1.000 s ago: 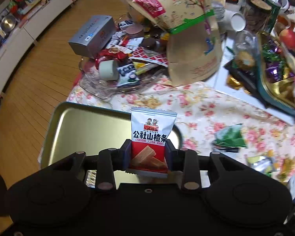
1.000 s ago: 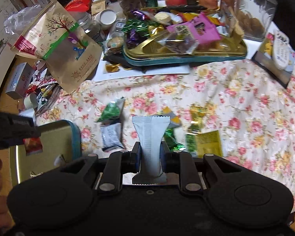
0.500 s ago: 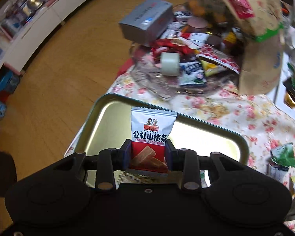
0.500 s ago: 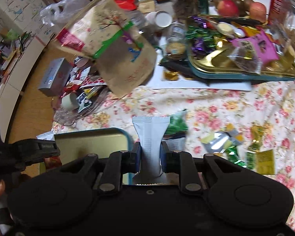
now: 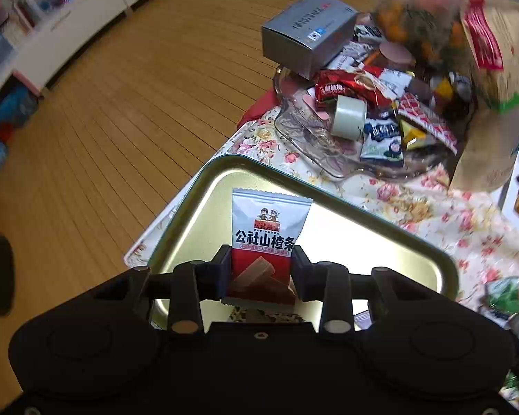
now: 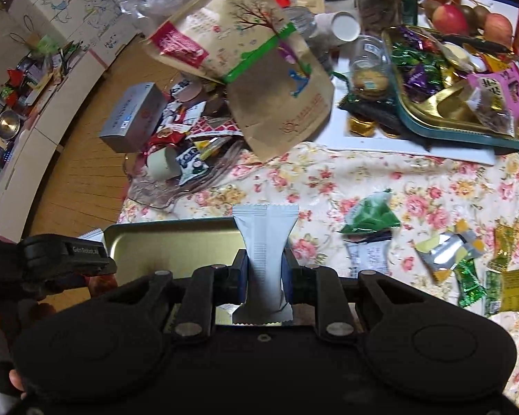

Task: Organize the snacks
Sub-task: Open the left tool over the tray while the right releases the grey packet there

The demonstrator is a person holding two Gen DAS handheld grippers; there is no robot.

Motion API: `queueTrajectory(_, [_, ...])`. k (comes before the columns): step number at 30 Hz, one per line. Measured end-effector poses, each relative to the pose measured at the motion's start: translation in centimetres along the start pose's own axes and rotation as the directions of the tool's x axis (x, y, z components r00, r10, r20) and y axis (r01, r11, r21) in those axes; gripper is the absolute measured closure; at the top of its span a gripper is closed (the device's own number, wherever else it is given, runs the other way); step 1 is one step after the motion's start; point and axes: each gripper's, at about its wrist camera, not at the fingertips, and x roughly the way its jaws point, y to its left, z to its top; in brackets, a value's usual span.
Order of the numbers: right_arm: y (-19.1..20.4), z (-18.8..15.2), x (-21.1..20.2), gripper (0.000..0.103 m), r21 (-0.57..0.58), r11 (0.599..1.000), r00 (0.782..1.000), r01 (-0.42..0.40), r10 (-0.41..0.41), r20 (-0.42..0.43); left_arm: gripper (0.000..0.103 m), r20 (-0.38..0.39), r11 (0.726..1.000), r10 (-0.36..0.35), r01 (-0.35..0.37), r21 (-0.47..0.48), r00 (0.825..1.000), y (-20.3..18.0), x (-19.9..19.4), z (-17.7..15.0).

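My left gripper (image 5: 261, 269) is shut on a red-and-white hawthorn snack packet (image 5: 268, 238) and holds it upright over the gold metal tray (image 5: 391, 228) at the table's corner. My right gripper (image 6: 263, 273) is shut on a plain grey snack packet (image 6: 264, 242), held upright above the near edge of the same tray (image 6: 162, 245). The left gripper's black body (image 6: 69, 256) shows at the left of the right wrist view. Several loose wrapped snacks (image 6: 446, 252) lie on the floral cloth to the right.
A glass dish (image 5: 315, 138) of packets, a tape roll (image 5: 349, 117) and a grey box (image 5: 308, 34) sits beyond the tray. A brown paper bag (image 6: 256, 65) stands behind it. A second tray of candies (image 6: 460, 97), jars and apples fill the back right. The wooden floor drops off at left.
Both grippers have swung left towards the gold tray with their packets still held. The tray now fills more of the left wrist view and sits under both packets.
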Motion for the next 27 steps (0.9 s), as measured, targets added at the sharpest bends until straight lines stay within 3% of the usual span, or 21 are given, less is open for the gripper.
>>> queueTrajectory(7, [2.2,0.1,0.2,0.081,-0.031,0.998,0.998,-0.061,0.062,0.030,0.056,0.073,0.997,0.019,-0.014,-0.072,0.997,2.2,-0.9,0.7])
queueTrajectory(17, [5.1,-0.6,0.9,0.072,-0.093,0.989,0.993,-0.111,0.114,0.026,0.057,0.015,0.990,0.005,-0.003,-0.138,1.000,3.5,0.0,0.7])
queueTrajectory(22, [5.7,-1.2,1.2,0.066,-0.138,0.987,0.996,-0.086,0.089,0.019,0.057,-0.001,0.988,-0.012,0.011,-0.152,1.000,3.4,-0.1,0.6])
queueTrajectory(27, [4.4,-0.9,1.4,0.065,-0.091,0.994,0.998,-0.067,0.067,-0.004,0.057,0.007,0.991,-0.029,0.030,-0.129,1.000,2.3,-0.6,0.5])
